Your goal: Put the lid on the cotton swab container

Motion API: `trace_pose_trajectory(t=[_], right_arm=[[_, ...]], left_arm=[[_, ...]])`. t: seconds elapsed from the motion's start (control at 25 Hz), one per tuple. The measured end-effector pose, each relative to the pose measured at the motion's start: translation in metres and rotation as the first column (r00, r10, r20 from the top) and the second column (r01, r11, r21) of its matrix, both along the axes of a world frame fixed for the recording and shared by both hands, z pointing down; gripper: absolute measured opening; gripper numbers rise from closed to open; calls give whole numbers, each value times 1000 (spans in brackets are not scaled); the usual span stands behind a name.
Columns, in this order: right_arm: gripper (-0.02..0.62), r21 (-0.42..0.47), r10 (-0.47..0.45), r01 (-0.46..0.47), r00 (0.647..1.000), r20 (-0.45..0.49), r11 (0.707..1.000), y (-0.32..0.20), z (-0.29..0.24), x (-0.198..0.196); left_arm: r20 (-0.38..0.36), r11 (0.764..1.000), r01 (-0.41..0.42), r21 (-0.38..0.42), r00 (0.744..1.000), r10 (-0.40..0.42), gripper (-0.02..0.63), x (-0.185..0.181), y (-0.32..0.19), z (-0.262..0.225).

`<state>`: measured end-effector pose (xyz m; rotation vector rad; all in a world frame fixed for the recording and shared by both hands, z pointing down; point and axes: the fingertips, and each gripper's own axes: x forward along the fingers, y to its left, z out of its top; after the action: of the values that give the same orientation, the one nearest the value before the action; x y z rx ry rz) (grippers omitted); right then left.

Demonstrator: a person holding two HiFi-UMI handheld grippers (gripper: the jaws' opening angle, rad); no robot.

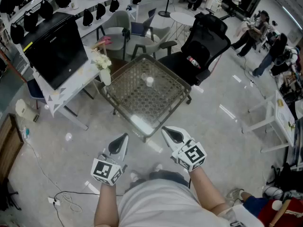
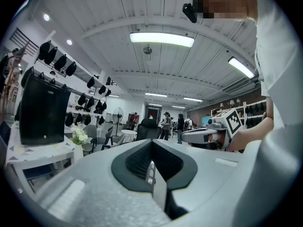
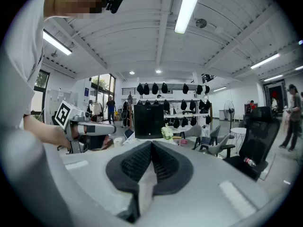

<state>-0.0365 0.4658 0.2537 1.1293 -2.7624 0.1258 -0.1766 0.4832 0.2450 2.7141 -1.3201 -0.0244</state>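
Forearms extended side by side, left gripper and right gripper point forward, both closed and empty, glass table just ahead.

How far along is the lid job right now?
Nothing looks done. The left tool and right tool are both shut and empty, held short of the glass table. A small white item, perhaps the container, sits untouched on it; no lid is discernible. Finding, grasping and fitting the lid all remain.
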Motion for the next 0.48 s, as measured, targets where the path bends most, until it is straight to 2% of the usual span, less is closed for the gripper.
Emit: trace_pose_trajectory(t=[0.24,0.48], right_arm=[[3,-17,8,-7,999,31,1000,-6,4,36],[3,-27,36,-34,995,98,999,-26,4,78]], left_arm=[[13,1000,5,-30,1000,-4,8,32,-6,5],[60,999,28,-26,998,-27,8,66,-27,4]])
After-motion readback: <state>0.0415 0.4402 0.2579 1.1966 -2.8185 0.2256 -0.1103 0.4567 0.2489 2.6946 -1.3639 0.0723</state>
